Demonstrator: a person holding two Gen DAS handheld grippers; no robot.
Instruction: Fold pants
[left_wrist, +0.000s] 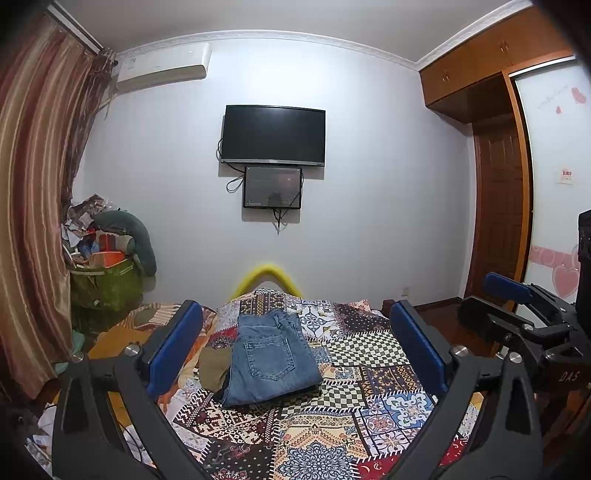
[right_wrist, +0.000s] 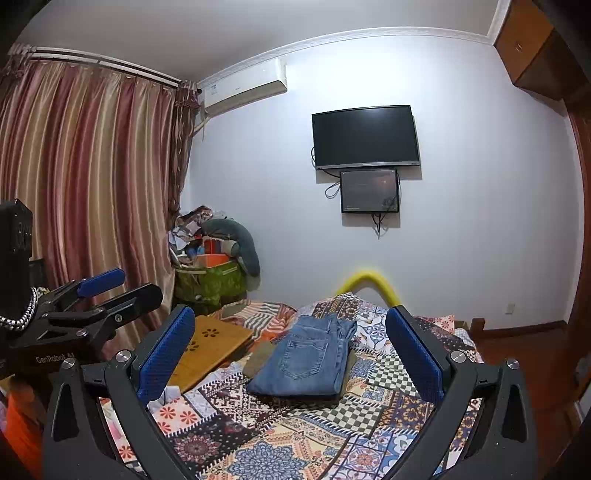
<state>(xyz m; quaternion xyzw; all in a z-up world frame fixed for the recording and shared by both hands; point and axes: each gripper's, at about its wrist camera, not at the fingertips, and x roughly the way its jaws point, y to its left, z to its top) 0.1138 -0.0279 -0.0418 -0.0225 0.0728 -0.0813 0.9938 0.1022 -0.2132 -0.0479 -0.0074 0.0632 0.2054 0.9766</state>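
Note:
Blue jeans (left_wrist: 269, 356) lie folded into a compact rectangle on the patchwork bedspread (left_wrist: 373, 417), back pocket up, on top of an olive and a dark garment (left_wrist: 212, 363). They also show in the right wrist view (right_wrist: 308, 360). My left gripper (left_wrist: 295, 354) is open and empty, held above the bed short of the jeans. My right gripper (right_wrist: 291, 354) is open and empty, also held back from the jeans. The right gripper shows at the right edge of the left wrist view (left_wrist: 517, 295), and the left gripper at the left of the right wrist view (right_wrist: 110, 291).
A wooden lap tray (right_wrist: 210, 347) lies on the bed left of the jeans. A green bag heaped with clutter (right_wrist: 210, 266) stands in the corner by the curtains (right_wrist: 85, 184). A TV (left_wrist: 273, 134) hangs on the far wall. A wardrobe (left_wrist: 532, 177) stands at right.

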